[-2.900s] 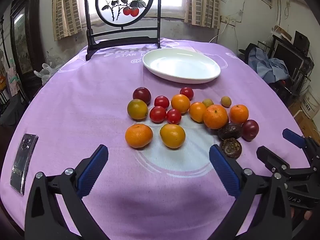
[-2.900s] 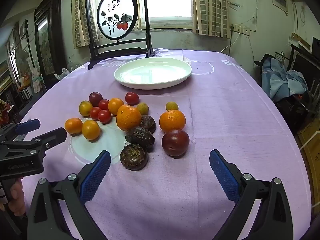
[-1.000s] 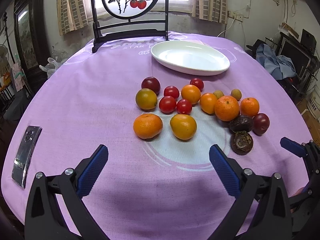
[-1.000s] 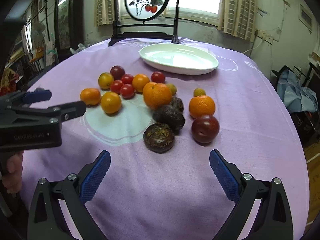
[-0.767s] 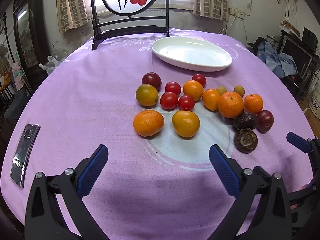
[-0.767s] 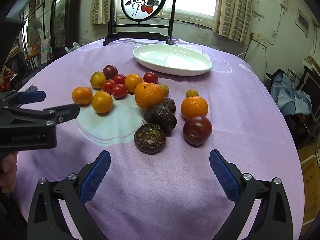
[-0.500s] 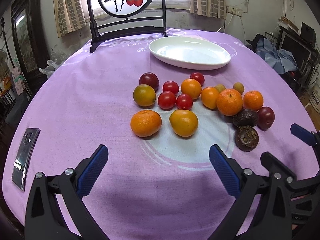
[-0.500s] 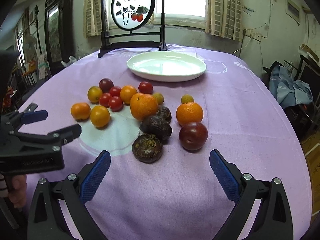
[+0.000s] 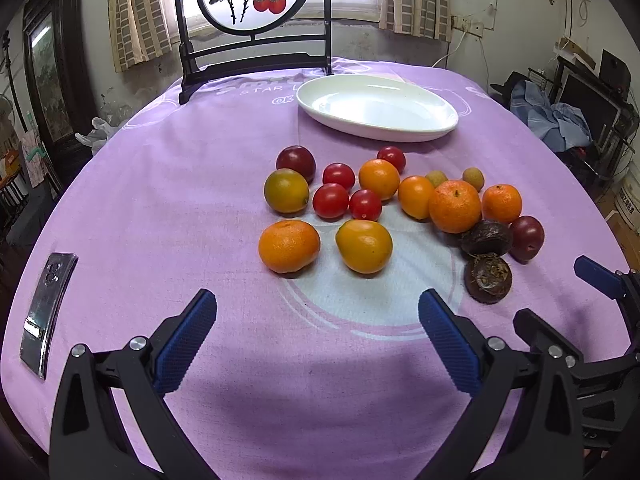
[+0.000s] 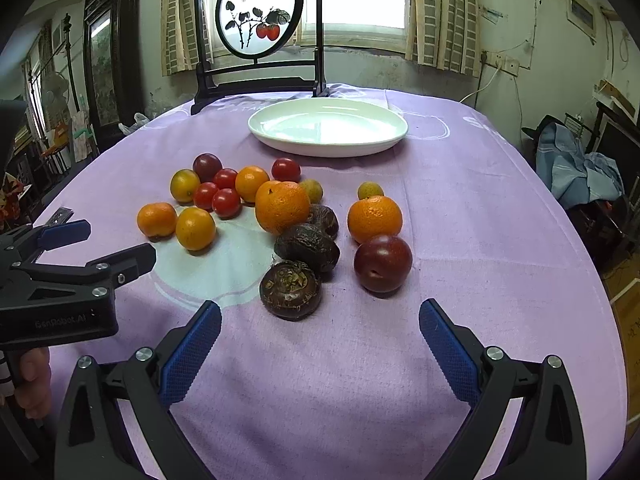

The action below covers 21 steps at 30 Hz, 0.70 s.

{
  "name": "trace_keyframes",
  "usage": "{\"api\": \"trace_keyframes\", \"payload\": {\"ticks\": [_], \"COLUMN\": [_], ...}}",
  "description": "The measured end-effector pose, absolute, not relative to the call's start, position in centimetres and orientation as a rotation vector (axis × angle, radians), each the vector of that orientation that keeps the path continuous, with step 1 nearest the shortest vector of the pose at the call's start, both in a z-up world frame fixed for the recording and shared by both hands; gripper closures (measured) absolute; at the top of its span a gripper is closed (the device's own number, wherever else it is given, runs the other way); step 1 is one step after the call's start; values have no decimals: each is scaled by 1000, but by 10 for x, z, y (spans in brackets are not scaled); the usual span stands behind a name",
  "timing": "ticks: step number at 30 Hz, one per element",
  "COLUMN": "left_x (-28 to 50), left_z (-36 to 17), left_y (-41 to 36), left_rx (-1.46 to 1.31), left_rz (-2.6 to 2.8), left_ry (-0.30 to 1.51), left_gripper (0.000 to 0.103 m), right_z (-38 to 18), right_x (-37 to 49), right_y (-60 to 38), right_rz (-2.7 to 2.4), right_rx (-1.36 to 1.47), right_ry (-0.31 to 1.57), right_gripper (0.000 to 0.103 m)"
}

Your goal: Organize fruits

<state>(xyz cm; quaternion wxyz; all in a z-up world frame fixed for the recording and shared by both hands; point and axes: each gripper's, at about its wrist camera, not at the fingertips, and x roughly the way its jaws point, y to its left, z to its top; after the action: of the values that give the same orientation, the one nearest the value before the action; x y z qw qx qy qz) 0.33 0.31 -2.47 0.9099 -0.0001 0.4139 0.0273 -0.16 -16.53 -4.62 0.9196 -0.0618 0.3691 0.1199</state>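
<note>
Several loose fruits lie on the purple tablecloth: oranges [image 9: 289, 245] [image 10: 282, 207], red cherry tomatoes [image 9: 330, 200] [image 10: 226, 203], dark plums [image 9: 527, 237] [image 10: 383, 263] and brown passion fruits [image 9: 488, 278] [image 10: 290, 290]. An empty white oval plate [image 9: 376, 108] [image 10: 327, 127] sits behind them. My left gripper [image 9: 318, 332] is open and empty, just short of the two nearest oranges. My right gripper [image 10: 320, 344] is open and empty, in front of the passion fruit and plum.
A black framed round painted screen [image 9: 250, 20] [image 10: 258, 36] stands at the table's far edge. A silver phone [image 9: 48, 312] lies at the left edge. The table's rounded edge drops off at right, with clutter and blue cloth [image 10: 576, 164] beyond.
Both grippers have shifted a little over the table; the right gripper has drawn slightly closer to the passion fruit and plum. Both stay open and empty. No fruit has moved.
</note>
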Motion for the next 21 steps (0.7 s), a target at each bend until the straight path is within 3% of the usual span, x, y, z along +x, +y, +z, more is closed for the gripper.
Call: {"api": "trace_keyframes", "payload": {"ticks": [21], "left_x": [6], "left_z": [-34], "left_y": [22], "left_rx": [-17], "left_rz": [54], "left_ry": [885], "left_gripper": [4], "right_z": [-56], "right_x": [8], "right_y": [-162], "right_rz": [249], "right_rx": [-173], "right_ry": [826], "right_gripper": [4]}}
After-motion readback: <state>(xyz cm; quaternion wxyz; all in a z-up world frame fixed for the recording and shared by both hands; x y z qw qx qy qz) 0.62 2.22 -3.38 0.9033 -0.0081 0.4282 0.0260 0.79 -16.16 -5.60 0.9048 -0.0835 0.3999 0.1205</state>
